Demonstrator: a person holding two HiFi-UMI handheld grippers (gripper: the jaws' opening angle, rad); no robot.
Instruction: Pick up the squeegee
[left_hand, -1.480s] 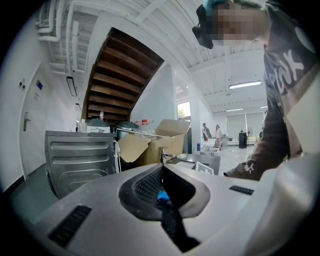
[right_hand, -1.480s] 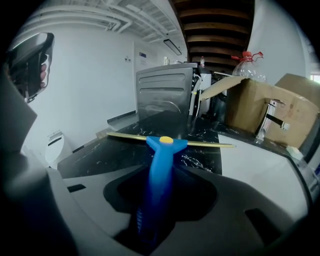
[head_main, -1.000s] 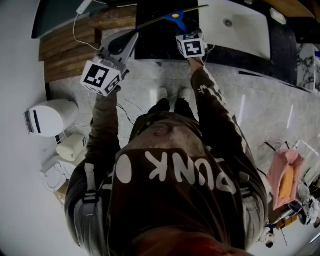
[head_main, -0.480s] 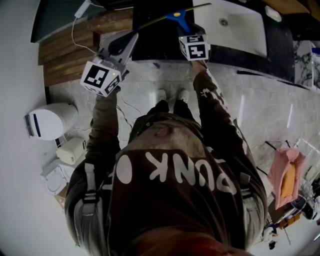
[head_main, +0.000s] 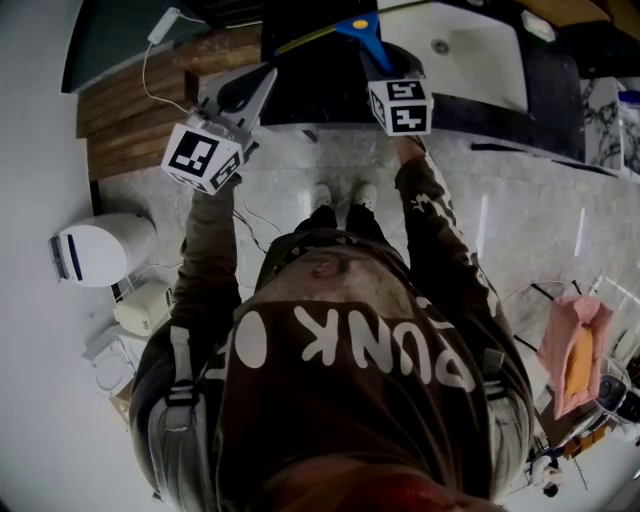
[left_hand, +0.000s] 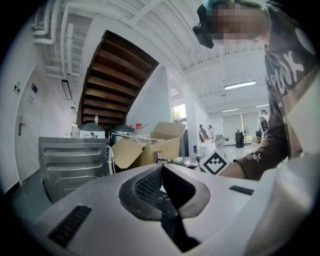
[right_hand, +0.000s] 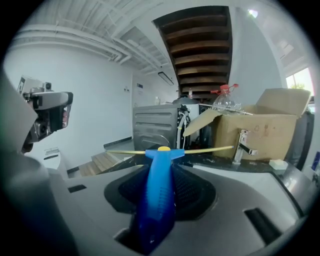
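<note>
- My right gripper (right_hand: 161, 172) is clamped narrow on the blue handle of the squeegee (right_hand: 159, 200). The yellow blade (right_hand: 205, 149) lies level across the far end.
- In the head view the squeegee sits at 12 o'clock over the dark counter (head_main: 310, 85), with the sink (head_main: 480, 55) at its 3 o'clock.
- My left gripper (left_hand: 161, 170) hangs at the squeegee's 8 o'clock, its jaws pressed together on nothing.

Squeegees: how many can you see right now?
1. The blue-handled squeegee with a thin yellow blade is clamped in the right gripper, over the dark countertop beside the white sink. The left gripper holds none; others could be hidden outside these views.
</note>
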